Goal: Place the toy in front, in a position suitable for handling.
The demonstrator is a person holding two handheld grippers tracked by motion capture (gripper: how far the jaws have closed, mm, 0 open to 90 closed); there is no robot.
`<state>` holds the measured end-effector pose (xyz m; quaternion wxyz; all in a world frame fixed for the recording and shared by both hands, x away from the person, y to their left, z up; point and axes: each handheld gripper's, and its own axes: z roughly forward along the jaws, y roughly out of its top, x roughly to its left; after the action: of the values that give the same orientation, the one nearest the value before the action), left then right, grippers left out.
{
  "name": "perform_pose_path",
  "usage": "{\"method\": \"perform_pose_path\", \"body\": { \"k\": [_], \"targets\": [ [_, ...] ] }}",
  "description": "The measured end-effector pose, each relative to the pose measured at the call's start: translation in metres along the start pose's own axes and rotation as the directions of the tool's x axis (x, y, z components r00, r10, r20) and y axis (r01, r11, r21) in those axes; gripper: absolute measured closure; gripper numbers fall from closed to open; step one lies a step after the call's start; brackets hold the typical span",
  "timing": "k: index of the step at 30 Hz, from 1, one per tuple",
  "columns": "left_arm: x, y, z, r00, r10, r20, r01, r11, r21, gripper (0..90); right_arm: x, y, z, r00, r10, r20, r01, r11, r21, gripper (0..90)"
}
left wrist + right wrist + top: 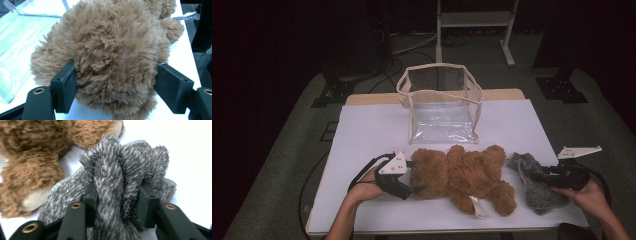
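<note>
1. A brown teddy bear (462,175) lies lengthwise across the near part of the white-covered desk (372,125), its head toward the left.
2. The left tongs (414,176) sit at the bear's head, held by the person's left hand (364,189). In the left gripper view the 2 black pads (67,86) press into the fur on either side of the head (112,57), so these tongs grip the teddy bear.
3. A grey fuzzy cloth (534,185) lies just right of the bear, touching its feet.
4. The right tongs (537,176), held by the right hand (587,197), rest over this cloth. In the right gripper view a bunched fold of the grey cloth (117,182) stands between the 2 jaws and fills the gap; whether the pads still squeeze it I cannot tell.
5. A clear plastic bag (442,107) with cream trim stands upright and open behind the bear, near the middle of the desk and apart from both tongs.
</note>
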<state>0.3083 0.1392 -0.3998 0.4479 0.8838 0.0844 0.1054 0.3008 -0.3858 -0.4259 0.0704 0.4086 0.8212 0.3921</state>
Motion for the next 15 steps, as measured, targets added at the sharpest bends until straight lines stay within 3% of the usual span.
{"method": "perform_pose_path", "body": {
  "k": [4,15],
  "targets": [
    [0.002,0.000,-0.006,0.9999,-0.003,-0.011,0.003,0.9999,-0.011,23.3,0.004,0.001,-0.004,0.9997,-0.019,-0.012,0.019,1.000,-0.008,45.3],
    [0.007,0.000,-0.021,0.9988,-0.013,-0.048,0.011,0.9995,-0.031,19.0,0.007,0.014,-0.025,0.9989,-0.043,-0.017,0.042,0.997,-0.066,40.3]
  ]
}}
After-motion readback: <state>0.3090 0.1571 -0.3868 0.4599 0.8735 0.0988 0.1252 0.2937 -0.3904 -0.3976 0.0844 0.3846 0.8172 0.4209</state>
